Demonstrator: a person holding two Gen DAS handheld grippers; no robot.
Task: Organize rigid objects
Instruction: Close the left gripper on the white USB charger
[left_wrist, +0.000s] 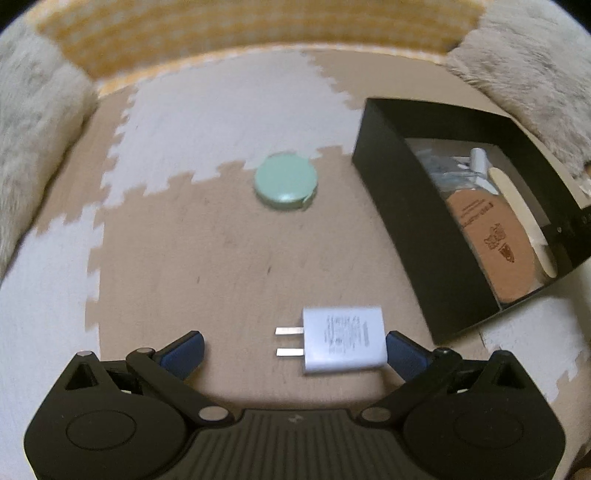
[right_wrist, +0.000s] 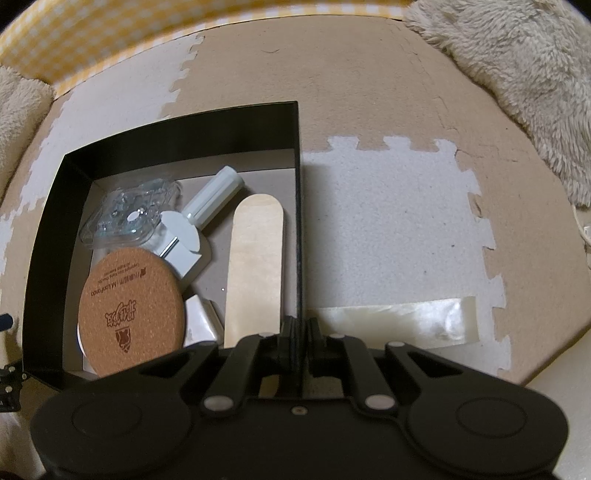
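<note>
A white plug adapter (left_wrist: 343, 341) is lying flat on the tan tile of the foam floor mat (left_wrist: 229, 258), prongs pointing to the left in the left wrist view, just outside the near corner of the black box (left_wrist: 402, 206). The left gripper (left_wrist: 295, 349) is hanging over it with its jaws standing wide apart; the adapter is sitting toward the right-hand blue pad, which appears to be touching or nearly touching its end, while the other pad is well clear, so nothing is being gripped. A mint-green round case (left_wrist: 285, 182) is resting farther out on the mat, near the seam between a tan and a pale tile, apart from both adapter and box.

The right gripper (right_wrist: 298, 338) is standing with its jaws together, clamped on the right-hand wall of the black box, apparently steadying it. Inside the box, a cork coaster (right_wrist: 131, 308), a wooden stick (right_wrist: 255, 266) along the right wall, a white cylindrical part (right_wrist: 218, 197), a clear plastic packet (right_wrist: 125, 218) and a small wrapped white block (right_wrist: 201, 319) are already lying on the grey bottom.

Judged from this layout, the sorting is well advanced: several items are boxed, and the adapter and the green case are the two visibly remaining. A strip of pale tape (right_wrist: 402, 321) is lying on the mat beside the box; fluffy cushions (right_wrist: 517, 85) are bordering the mat.
</note>
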